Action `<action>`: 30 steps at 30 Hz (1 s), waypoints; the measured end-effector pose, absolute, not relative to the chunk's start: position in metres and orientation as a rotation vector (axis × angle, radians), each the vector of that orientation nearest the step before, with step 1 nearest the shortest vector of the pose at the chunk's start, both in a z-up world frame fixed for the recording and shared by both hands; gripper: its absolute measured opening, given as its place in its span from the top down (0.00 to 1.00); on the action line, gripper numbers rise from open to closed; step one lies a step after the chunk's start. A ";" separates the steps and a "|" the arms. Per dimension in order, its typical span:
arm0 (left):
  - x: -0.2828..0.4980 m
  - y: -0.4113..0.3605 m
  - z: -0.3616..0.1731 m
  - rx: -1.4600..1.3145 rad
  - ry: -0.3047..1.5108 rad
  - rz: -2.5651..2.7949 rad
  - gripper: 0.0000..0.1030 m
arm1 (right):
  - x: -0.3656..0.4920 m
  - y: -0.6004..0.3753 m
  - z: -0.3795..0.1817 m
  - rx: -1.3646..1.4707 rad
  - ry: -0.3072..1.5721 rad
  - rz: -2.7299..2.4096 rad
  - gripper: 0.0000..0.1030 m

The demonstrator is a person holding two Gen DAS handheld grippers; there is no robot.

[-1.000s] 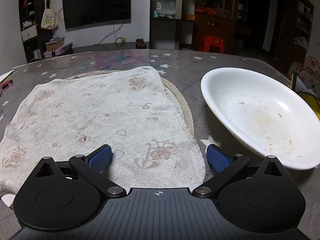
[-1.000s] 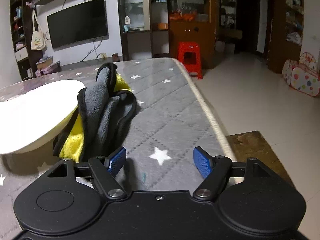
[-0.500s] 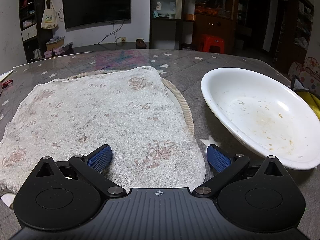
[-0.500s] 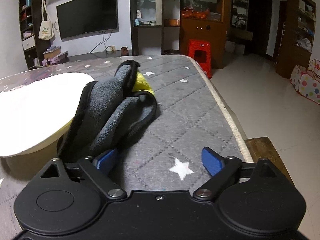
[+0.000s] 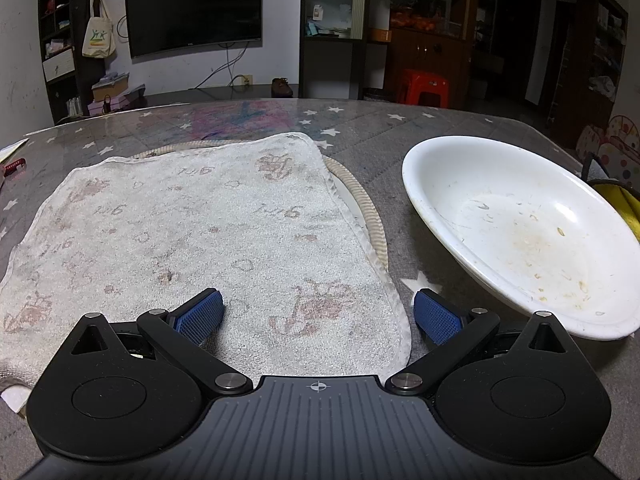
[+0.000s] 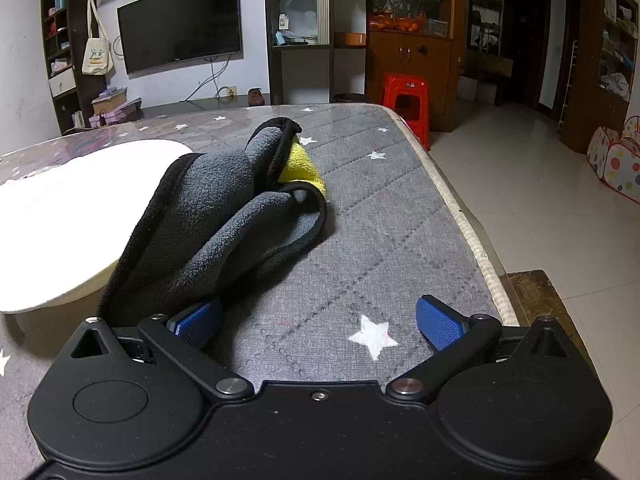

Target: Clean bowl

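Note:
A white bowl [image 5: 520,232] with food residue sits tilted on the table, right of my left gripper [image 5: 318,314], which is open and empty over a pale towel [image 5: 192,232]. In the right wrist view the bowl [image 6: 60,216] is at the left, with a grey and yellow cloth [image 6: 224,216] bunched against its right side. My right gripper [image 6: 318,322] is open and low on the table; its left fingertip touches the cloth's near edge. The cloth's yellow edge also shows in the left wrist view [image 5: 620,200].
The table has a grey star-patterned cover [image 6: 380,216]. Its right edge [image 6: 460,208] drops to a tiled floor, with a wooden bench corner [image 6: 536,292] beside it. A woven mat [image 5: 360,204] lies under the towel. A red item [image 5: 14,166] lies at the far left.
My right gripper has moved forward and left toward the cloth, which now looms larger with its near edge at the left finger. The left gripper has not moved.

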State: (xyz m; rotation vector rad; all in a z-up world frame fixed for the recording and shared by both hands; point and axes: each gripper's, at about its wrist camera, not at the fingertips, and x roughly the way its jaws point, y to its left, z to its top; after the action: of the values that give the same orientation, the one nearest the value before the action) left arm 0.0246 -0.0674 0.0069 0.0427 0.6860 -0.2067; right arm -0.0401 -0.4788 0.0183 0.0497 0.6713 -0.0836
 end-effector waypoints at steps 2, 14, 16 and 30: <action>0.024 -0.068 0.007 0.043 0.686 -0.207 0.00 | -0.039 -0.479 0.018 0.051 0.671 -0.083 0.00; 0.024 -0.069 0.007 0.044 0.686 -0.206 0.00 | -0.037 -0.482 0.016 0.056 0.668 -0.082 0.00; 0.024 -0.068 0.007 0.044 0.686 -0.206 0.00 | -0.037 -0.483 0.016 0.058 0.668 -0.081 0.00; 0.024 -0.070 0.007 0.043 0.685 -0.206 0.00 | -0.037 -0.484 0.015 0.064 0.666 -0.080 0.00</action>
State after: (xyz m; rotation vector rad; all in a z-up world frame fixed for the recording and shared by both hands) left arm 0.0240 -0.0698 0.0071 0.0426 0.6852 -0.2061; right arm -0.0368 -0.4841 0.0150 0.0638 0.6657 -0.0795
